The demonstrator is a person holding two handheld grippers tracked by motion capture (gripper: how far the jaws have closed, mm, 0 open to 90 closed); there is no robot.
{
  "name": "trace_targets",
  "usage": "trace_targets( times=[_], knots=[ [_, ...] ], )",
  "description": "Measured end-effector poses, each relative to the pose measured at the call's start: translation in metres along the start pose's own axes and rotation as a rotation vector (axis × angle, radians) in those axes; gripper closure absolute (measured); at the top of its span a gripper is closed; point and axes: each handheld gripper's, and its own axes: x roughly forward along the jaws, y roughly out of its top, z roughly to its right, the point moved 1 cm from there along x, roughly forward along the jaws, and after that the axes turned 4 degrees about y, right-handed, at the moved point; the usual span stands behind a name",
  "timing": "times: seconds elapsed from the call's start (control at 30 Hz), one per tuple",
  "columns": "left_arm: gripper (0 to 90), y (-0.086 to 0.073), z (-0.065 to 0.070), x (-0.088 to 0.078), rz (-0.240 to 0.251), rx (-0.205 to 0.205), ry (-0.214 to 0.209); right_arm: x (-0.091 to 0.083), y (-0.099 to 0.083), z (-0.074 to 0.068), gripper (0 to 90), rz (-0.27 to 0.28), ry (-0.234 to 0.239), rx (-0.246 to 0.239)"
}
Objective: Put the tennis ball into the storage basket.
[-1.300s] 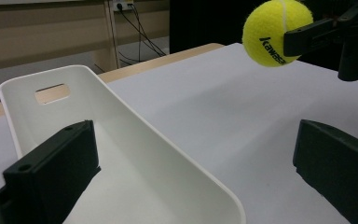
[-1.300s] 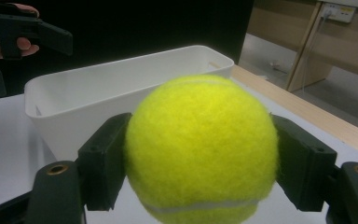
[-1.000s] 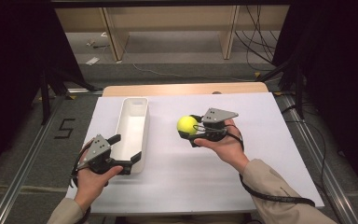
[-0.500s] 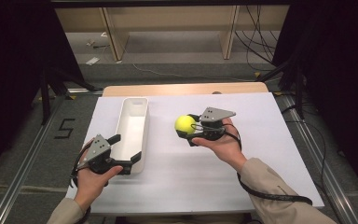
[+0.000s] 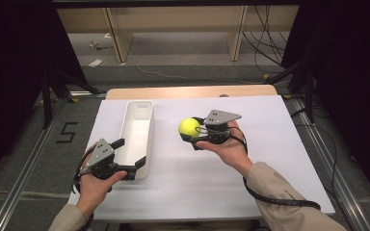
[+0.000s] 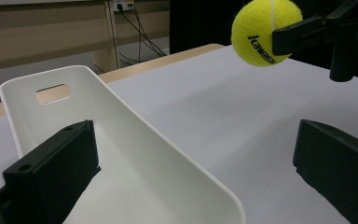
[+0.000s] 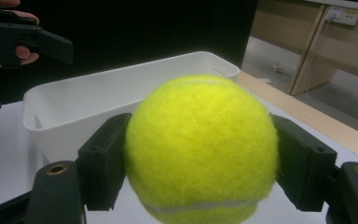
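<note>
A yellow tennis ball [image 5: 189, 127] hangs above the white table, and my right gripper [image 5: 192, 133] is shut on it. In the right gripper view the ball [image 7: 201, 149] sits squeezed between the two black jaws. To its left lies a long white bin [image 5: 136, 136], empty inside. My left gripper [image 5: 129, 157] stands open at the bin's near end, one jaw inside the bin and one outside its right wall. From the left gripper view the bin [image 6: 121, 154] runs away from me, with the ball [image 6: 265, 31] held up at the top right.
The white sheet [image 5: 270, 159] covers a wooden table whose far edge [image 5: 192, 91] shows beyond it. Metal rails run along both sides on the floor. Wooden shelf legs and cables stand behind the table.
My right gripper has carried the ball slightly left, toward the bin. The left gripper has stayed at the bin's near end.
</note>
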Motion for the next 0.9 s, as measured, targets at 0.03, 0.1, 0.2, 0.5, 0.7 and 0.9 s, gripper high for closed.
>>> trace_targets(
  times=[0.03, 0.1, 0.2, 0.5, 0.7, 0.9],
  knots=[
    [0.0, 0.0, 0.0, 0.0, 0.0, 0.0, 0.0, 0.0006, 0.0001, -0.0002, 27.8, 0.001, 0.0, 0.002],
    [0.0, 0.0, 0.0001, 0.0, 0.001, 0.0, 0.0, 0.0013, 0.0005, -0.0003, 27.7, 0.001, 0.001, 0.001],
    [0.0, 0.0, 0.0, 0.0, 0.0, 0.0, 0.0, 0.0025, 0.0014, -0.0006, 27.8, 0.004, 0.001, 0.001],
    [0.0, 0.0, 0.0, 0.0, 0.0, 0.001, 0.0, 0.0052, 0.0027, -0.0012, 27.8, 0.005, 0.003, -0.001],
    [0.0, 0.0001, 0.0001, -0.0001, 0.001, 0.001, 0.0, 0.0071, 0.0043, -0.0013, 27.8, 0.007, 0.005, 0.001],
    [0.0, 0.0, 0.0, 0.0, 0.001, 0.0, -0.002, 0.01, 0.0056, -0.0019, 27.8, 0.01, 0.007, -0.004]
  ],
)
